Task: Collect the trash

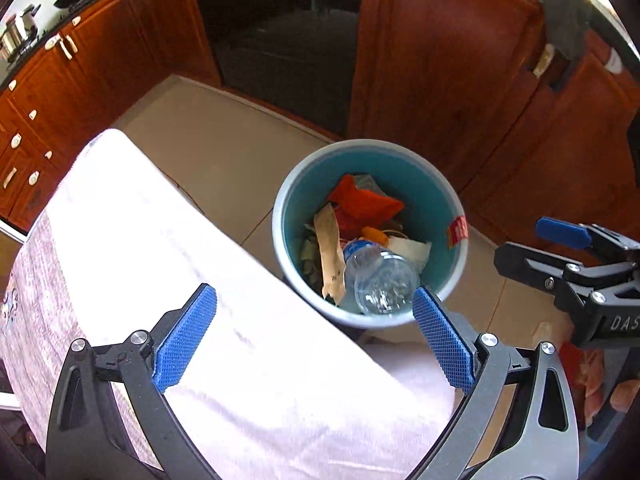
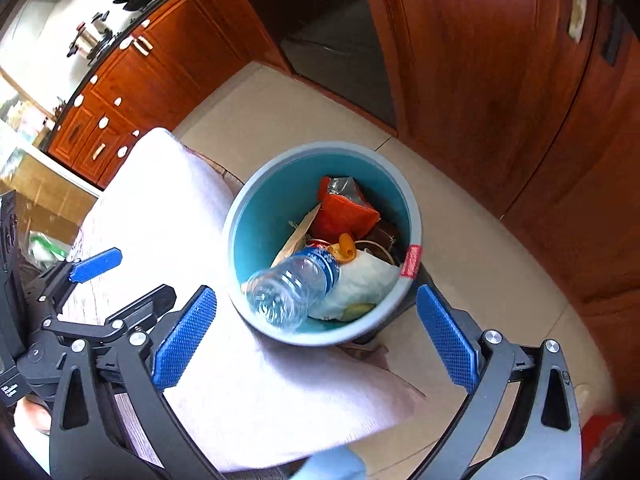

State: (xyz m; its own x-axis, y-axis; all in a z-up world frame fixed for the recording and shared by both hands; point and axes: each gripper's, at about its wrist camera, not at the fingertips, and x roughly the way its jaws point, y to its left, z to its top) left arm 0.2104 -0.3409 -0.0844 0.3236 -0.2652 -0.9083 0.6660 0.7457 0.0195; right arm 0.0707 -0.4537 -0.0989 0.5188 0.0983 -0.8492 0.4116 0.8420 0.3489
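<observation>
Nearest lies a white cloth (image 1: 224, 280) over a table corner, bright with glare, its weave washed out. The left gripper (image 1: 315, 332) hangs above that cloth, blue pads (image 1: 185, 336) spread wide with nothing between them. The right gripper (image 2: 316, 334) is just to its right, over the cloth's edge and the tiled floor (image 2: 460, 240), also wide and empty; each gripper shows at the edge of the other's view.

Just beyond the cloth's edge stands the trash bin (image 1: 456, 196), grey outside and teal within. A clear plastic bottle (image 2: 292, 286) lies tilted inside, base toward the near rim, on white crumpled paper (image 2: 364, 280). Farther in are an orange wrapper (image 2: 344, 216), a brown paper strip (image 1: 330, 256) and smaller scraps too jumbled to name. A red label (image 2: 412, 260) clings to the right rim.

Beyond are wooden cabinets (image 1: 80, 80), a dark oven front (image 1: 280, 40), and pots (image 2: 90, 40) on the far-left counter.
</observation>
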